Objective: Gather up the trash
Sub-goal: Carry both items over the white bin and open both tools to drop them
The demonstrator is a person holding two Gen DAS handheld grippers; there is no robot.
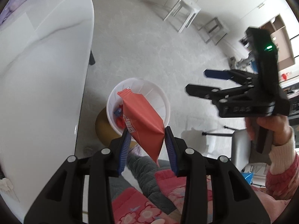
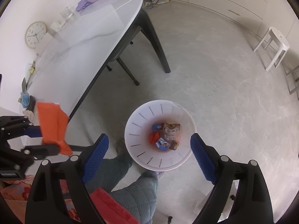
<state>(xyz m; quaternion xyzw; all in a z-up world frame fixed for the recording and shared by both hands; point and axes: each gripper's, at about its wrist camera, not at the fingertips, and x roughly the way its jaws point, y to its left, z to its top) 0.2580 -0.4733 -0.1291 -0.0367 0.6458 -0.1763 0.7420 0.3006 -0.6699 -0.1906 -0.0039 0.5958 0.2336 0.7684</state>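
Low in the centre of the left wrist view, the left gripper (image 1: 146,145) is clamped on a red-orange snack wrapper (image 1: 143,119), its 2 blue ribbed pads (image 1: 124,149) pressing the wrapper's lower part from either side while the rest of the packet sticks up and away over the mouth of a white trash bin (image 1: 160,95). That bin stands on the pale grey floor (image 1: 142,46) just right of a white marble-look table (image 1: 43,65), and red and blue scraps show inside it beside the wrapper. At the right edge of the same view the right gripper (image 1: 196,81) is held by a hand (image 1: 269,127) in a pink-and-white sleeve, its 2 fingers spread apart with nothing between them. From the right wrist view, the right gripper (image 2: 149,149) looks straight down, its wide-open blue pads (image 2: 97,151) framing the bin (image 2: 136,130), which holds crumpled blue, red and brown wrappers (image 2: 165,136). At the left edge of that frame the left gripper (image 2: 35,140) appears with the wrapper (image 2: 53,127) pinched in it, off to the side of the bin's rim. A white stool (image 2: 274,43) stands at the upper right, and a wall clock (image 2: 36,34) hangs at the upper left behind the table (image 2: 84,37).
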